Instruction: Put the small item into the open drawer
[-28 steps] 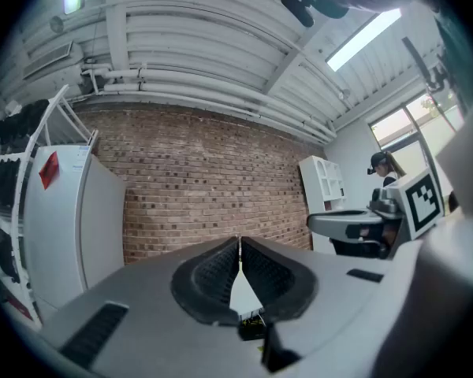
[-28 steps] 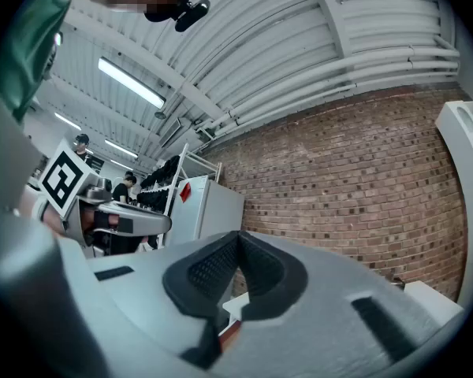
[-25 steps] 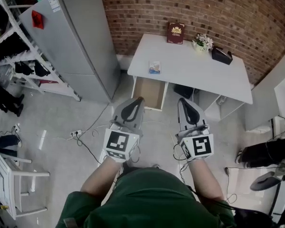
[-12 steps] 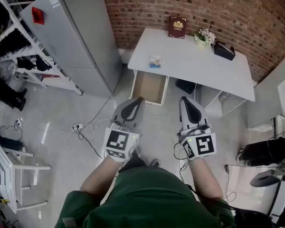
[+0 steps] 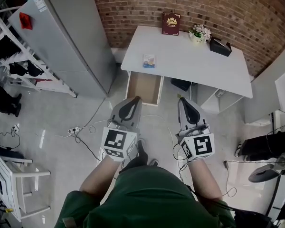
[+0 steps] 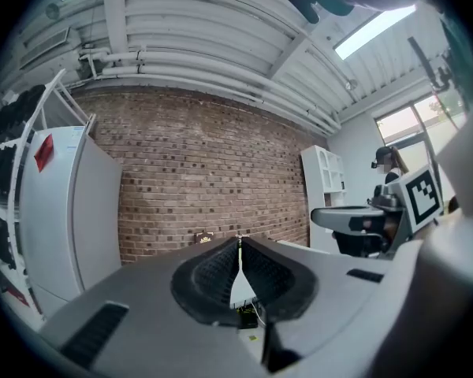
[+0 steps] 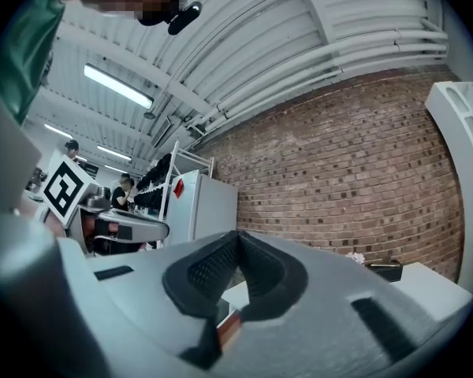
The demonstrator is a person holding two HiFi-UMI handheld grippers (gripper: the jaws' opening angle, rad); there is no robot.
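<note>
Green shirt fabric is filling the bottom of the head view, with both forearms reaching forward over the grey floor. The left claw is pointing ahead with its jaws pressed together and holding nothing. Just beside it, the right claw is doing the same, jaws together and gripping nothing. Beyond their tips, the open drawer is jutting out from under the left end of a white counter. The small item, a little blue and white packet, is lying on the counter just behind the drawer. Farther back, a red book, flowers and a black box are sitting along the brick wall.
</note>
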